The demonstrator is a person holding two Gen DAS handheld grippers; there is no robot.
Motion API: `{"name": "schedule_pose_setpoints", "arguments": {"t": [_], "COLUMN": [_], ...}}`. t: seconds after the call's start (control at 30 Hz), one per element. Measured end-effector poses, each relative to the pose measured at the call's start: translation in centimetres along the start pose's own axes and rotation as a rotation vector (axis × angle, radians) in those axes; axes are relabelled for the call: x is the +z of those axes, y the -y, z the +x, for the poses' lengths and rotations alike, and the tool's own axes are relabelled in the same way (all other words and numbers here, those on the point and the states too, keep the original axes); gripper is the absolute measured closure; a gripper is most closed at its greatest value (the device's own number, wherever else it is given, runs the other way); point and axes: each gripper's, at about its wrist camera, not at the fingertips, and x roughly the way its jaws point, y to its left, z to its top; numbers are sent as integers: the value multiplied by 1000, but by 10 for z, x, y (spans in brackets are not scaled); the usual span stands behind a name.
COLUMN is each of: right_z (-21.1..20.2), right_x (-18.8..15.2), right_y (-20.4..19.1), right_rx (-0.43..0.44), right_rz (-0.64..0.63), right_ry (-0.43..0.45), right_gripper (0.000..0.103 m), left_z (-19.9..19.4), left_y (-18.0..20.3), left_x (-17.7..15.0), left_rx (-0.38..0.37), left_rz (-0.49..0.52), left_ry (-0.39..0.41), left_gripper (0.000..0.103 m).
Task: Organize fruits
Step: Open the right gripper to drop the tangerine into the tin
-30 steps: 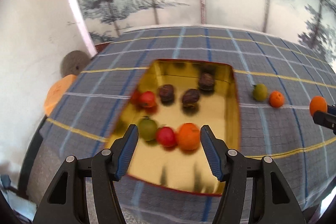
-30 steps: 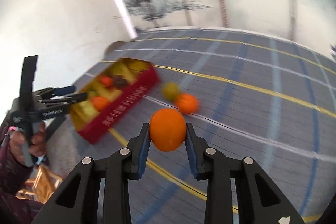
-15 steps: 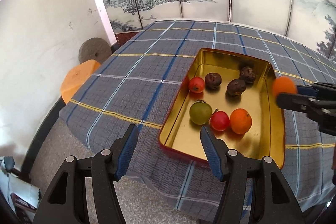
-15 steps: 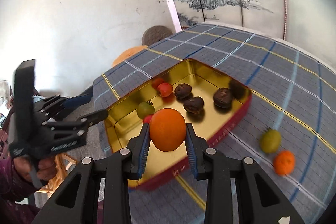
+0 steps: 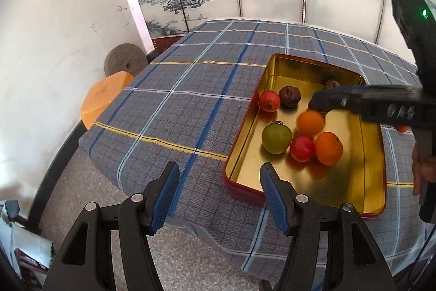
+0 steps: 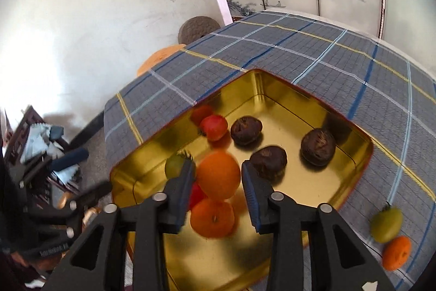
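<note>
Fruit fills the gold tin [image 5: 373, 176] on my plaid-covered table [image 5: 190, 89]: in the left wrist view I count a green tomato [image 5: 276, 138] at the tin's 9 o'clock side, a red tomato [image 5: 302, 148] touching it on the 3 o'clock side, an orange [image 5: 328, 148] next along, a second red tomato [image 5: 269, 101] near the 11 o'clock corner and a dark wrinkled fruit [image 5: 290, 96] just beside it. Another orange [image 6: 218, 174] sits between the fingers of my right tongs [image 6: 218, 176] over the tin; the fingers are spread a little wider than the fruit, with a gap showing on the 3 o'clock side, and the orange looks blurred, so I cannot tell whether it touches the tin floor. My left tongs [image 5: 219, 195] hang spread wide and hold nothing, off the table's near edge at the tin's 7 o'clock corner. In the right wrist view, a green tomato on the cloth [image 6: 386, 221] and a small orange [image 6: 396, 252] lie outside the tin at 4 o'clock, touching each other.
</note>
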Motion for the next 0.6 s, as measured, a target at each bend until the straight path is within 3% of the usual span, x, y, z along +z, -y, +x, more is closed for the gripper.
{"name": "schedule_pose_setpoints", "arguments": {"t": [0.07,0.3,0.43,0.6], "right_z": [-8,-60,-93,-131], "right_x": [3,-15,-49,-103], "right_y": [2,28,53,93], "right_rx": [30,24,-62,-253], "right_rz": [19,94,130,153], "right_ry": [52,211,250,221], "right_gripper": [47,39,37,36], "left_z": [1,0,-5,-11], "left_y": [-2,2,11,26], "left_x": [0,0,0,3], "left_rx": [3,-1,-7,-21], "left_rz": [-2,7,35,68], "left_ry": [-3,-7,6,12], "left_gripper": [40,39,39,39]}}
